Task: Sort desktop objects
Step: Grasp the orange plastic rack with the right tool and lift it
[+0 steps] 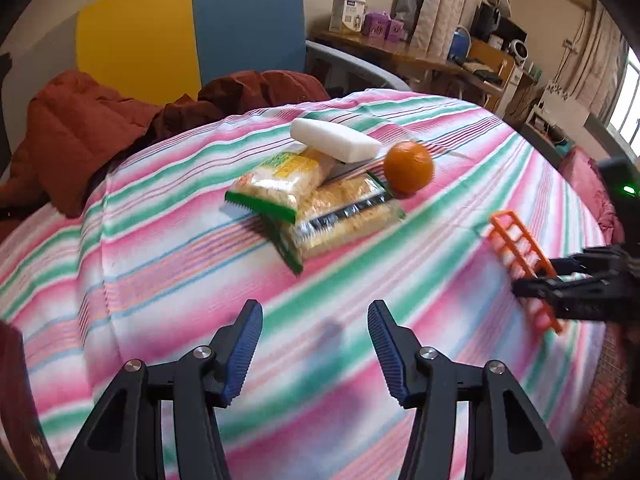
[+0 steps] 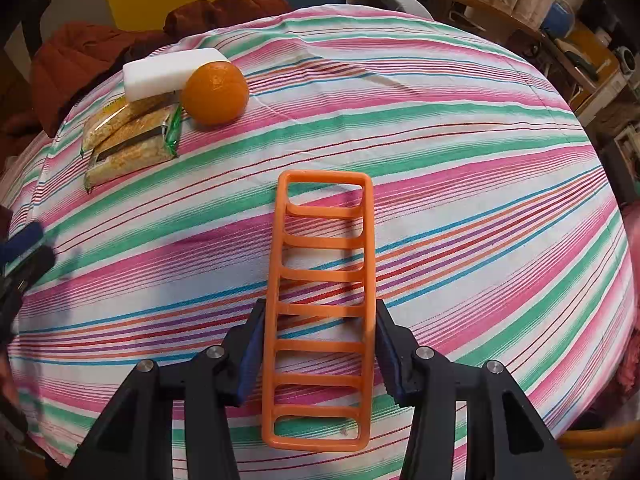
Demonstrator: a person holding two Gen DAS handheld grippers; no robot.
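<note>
Right tongs [image 2: 320, 344]: clenched on the orange ladder-shaped rack [image 2: 322, 308], a blue pad pressed to each side rail about midway along its length; the rack extends forward past the tips over the striped cloth [image 2: 460, 160] of the bench. Left tongs [image 1: 315, 344]: released, half spread, nothing between them. Counted: one rack, one orange [image 2: 214, 93], one white block [image 2: 172, 72], two noodle packets [image 2: 132, 142], grouped well ahead of both tongs.
</note>
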